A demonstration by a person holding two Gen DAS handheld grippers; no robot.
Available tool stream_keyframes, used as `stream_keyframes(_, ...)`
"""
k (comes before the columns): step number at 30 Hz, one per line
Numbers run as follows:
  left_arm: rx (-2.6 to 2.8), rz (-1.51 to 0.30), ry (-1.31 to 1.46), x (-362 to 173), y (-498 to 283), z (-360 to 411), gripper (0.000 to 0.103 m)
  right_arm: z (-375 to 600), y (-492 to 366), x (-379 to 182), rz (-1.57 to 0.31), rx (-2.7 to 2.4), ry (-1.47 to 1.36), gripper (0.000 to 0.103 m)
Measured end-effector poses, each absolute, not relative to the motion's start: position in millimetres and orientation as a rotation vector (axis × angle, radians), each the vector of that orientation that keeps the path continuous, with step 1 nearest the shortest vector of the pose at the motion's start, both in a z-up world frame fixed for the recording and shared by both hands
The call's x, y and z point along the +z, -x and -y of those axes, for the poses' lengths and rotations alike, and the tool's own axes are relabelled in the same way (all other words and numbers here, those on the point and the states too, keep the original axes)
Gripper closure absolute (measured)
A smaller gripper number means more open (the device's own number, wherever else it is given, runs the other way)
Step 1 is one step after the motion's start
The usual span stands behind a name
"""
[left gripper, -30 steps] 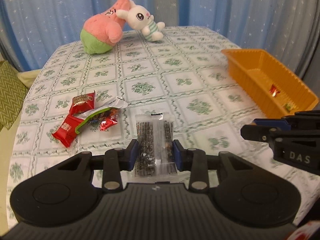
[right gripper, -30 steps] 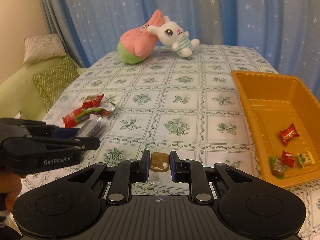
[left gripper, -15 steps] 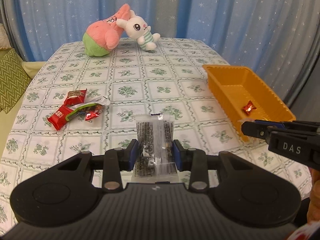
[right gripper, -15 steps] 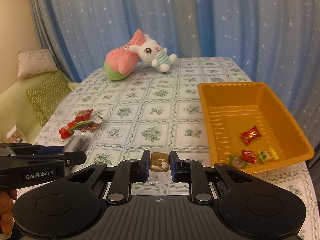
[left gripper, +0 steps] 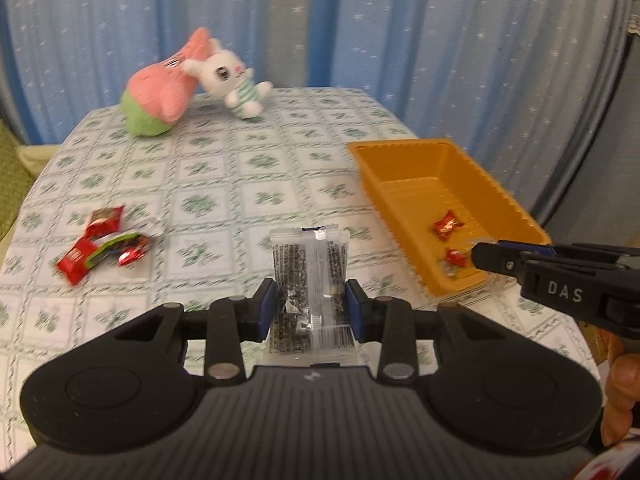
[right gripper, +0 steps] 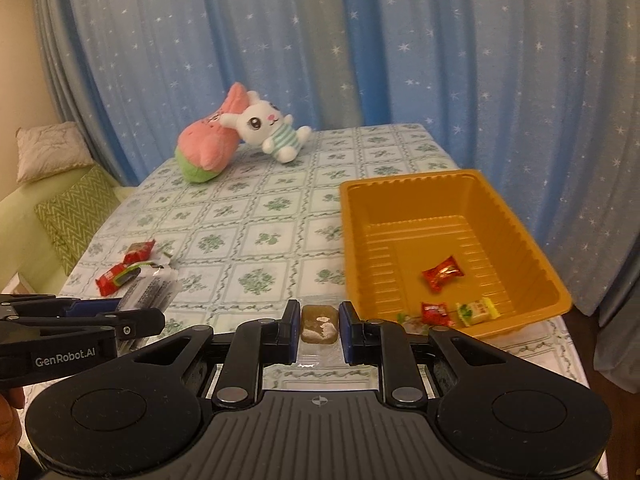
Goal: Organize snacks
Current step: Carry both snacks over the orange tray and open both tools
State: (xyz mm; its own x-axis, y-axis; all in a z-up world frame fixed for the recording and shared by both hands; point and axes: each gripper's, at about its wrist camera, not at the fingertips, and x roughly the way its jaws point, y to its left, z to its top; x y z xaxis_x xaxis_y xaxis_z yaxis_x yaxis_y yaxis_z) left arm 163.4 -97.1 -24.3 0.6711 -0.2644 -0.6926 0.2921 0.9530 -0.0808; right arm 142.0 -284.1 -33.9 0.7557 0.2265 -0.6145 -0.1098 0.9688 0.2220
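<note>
My left gripper (left gripper: 312, 312) is shut on a clear packet of black sesame sticks (left gripper: 308, 276), held above the table left of the orange tray (left gripper: 408, 152). My right gripper (right gripper: 319, 324) is shut on a small brown candy in clear wrap (right gripper: 319, 325), held above the table by the tray's (right gripper: 404, 184) near left corner. The tray holds several wrapped sweets (right gripper: 442, 273). Red and green snack packets (left gripper: 102, 242) lie on the table at the left. In the right wrist view the left gripper (right gripper: 80, 326) shows at the lower left with the packet (right gripper: 150, 291).
A pink plush and a white rabbit plush (right gripper: 240, 136) lie at the far end of the green-patterned tablecloth (right gripper: 260, 236). Blue starred curtains hang behind. A green sofa with cushions (right gripper: 68, 208) stands left of the table.
Both grippers have risen from the table with their snacks and moved toward the orange tray. The tray now sits closer and more central in both views.
</note>
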Motion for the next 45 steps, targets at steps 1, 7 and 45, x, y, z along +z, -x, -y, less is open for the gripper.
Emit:
stream_keyframes(1,-0.327,-0.772,-0.04,-23,-165,103,0.07,290,-143,-33,-0.689,0.175,-0.181,0.082)
stream_keyframes(7,-0.388,-0.767,-0.046,-20,-177,141,0.07,324,-154,-30,-0.683,0.114,-0.173,0.082)
stream_keyframes(45,-0.483,-0.813,-0.063,-62,-248,236,0.067,419,-211,-63,-0.723,0.017,-0.203,0.082)
